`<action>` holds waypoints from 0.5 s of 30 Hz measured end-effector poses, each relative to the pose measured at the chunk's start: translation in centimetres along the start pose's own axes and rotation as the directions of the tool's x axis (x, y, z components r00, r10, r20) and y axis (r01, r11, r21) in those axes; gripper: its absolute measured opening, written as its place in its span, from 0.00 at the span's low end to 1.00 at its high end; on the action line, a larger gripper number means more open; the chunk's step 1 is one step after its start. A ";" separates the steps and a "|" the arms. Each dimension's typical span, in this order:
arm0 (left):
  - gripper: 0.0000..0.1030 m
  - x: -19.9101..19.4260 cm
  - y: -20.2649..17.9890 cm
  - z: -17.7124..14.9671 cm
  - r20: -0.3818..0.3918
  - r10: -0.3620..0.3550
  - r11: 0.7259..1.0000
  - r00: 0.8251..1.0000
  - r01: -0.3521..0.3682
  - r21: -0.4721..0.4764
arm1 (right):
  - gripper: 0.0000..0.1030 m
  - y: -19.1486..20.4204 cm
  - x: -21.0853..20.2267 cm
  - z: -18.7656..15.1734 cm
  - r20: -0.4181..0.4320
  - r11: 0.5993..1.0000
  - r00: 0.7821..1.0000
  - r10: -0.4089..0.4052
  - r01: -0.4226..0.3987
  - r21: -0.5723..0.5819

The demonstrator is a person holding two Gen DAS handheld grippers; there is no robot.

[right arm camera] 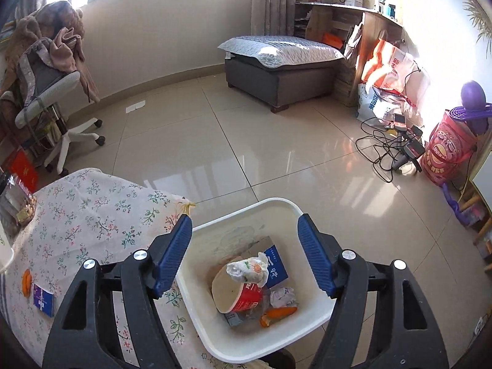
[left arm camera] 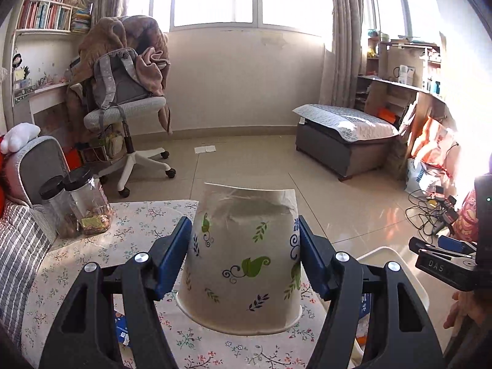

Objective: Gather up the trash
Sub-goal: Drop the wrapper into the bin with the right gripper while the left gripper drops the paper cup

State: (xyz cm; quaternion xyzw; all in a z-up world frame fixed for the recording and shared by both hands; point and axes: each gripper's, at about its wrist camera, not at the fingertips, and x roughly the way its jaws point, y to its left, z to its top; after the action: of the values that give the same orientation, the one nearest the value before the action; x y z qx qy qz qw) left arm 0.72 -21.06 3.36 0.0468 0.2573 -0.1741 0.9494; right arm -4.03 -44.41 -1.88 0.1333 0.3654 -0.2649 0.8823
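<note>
My left gripper (left arm camera: 244,230) is shut on a white paper cup (left arm camera: 246,264) printed with green leaves. The blue pads press on its sides, and its rim faces the camera above the floral tablecloth (left arm camera: 77,276). My right gripper (right arm camera: 244,224) hangs open over a white bin (right arm camera: 270,206) beside the table, with nothing between its fingers. Inside the bin lie a red paper bowl (right arm camera: 243,295), a crumpled tissue (right arm camera: 249,269), a blue packet (right arm camera: 276,261) and orange peel (right arm camera: 276,313). On the table remain a piece of orange peel (right arm camera: 27,281) and a small blue packet (right arm camera: 43,299).
Two dark-lidded jars (left arm camera: 77,203) stand at the table's far left corner. A swivel chair (left arm camera: 129,113) with a backpack and blankets stands on the tiled floor, a grey ottoman (right arm camera: 276,61) sits by the far wall, and tangled cables (right arm camera: 387,150) lie at the right.
</note>
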 end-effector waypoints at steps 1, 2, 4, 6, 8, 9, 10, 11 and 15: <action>0.64 0.5 -0.9 0.1 -0.014 -0.025 1.000 1.000 0.025 -0.001 | 0.74 -0.9 -0.3 0.2 0.018 1.000 1.000 -0.008 0.008 0.030; 0.64 0.9 -1.6 0.1 -0.028 -0.049 0.999 0.998 0.049 -0.003 | 0.81 -2.0 -0.6 0.3 0.040 0.998 0.999 -0.024 0.022 0.064; 0.64 1.7 -3.4 0.1 -0.054 -0.088 0.996 0.995 0.089 0.001 | 0.86 -4.0 -1.2 0.4 0.073 0.990 0.996 -0.055 0.045 0.135; 0.64 2.5 -5.4 -0.1 -0.080 -0.128 0.991 0.989 0.130 0.013 | 0.89 -5.9 -1.6 0.5 0.089 0.976 0.992 -0.085 0.065 0.206; 0.64 3.2 -7.3 -0.3 -0.109 -0.169 0.985 0.980 0.173 0.025 | 0.92 -7.8 -2.2 0.3 0.110 0.956 0.985 -0.136 0.101 0.277; 0.65 3.5 -8.4 -0.4 -0.125 -0.193 0.980 0.973 0.198 0.031 | 0.92 -8.6 -2.5 0.2 0.120 0.945 0.980 -0.156 0.113 0.307; 0.65 3.9 -9.5 -0.6 -0.141 -0.215 0.974 0.966 0.222 0.036 | 0.93 -9.4 -2.8 0.1 0.129 0.934 0.976 -0.175 0.123 0.335; 0.65 4.2 -10.5 -0.7 -0.156 -0.234 0.969 0.960 0.243 0.039 | 0.93 -10.1 -3.0 0.0 0.136 0.923 0.972 -0.193 0.133 0.360; 0.65 5.4 -14.0 -1.3 -0.209 -0.300 0.949 0.931 0.314 0.036 | 0.93 -12.6 -3.5 -0.4 0.145 0.882 0.959 -0.244 0.158 0.444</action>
State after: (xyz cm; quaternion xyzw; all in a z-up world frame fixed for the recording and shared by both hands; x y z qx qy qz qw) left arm -0.44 -35.56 -0.45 0.0560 0.3496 -0.3234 0.8775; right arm -13.49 -53.27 -0.19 0.2581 0.2213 -0.4410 0.8307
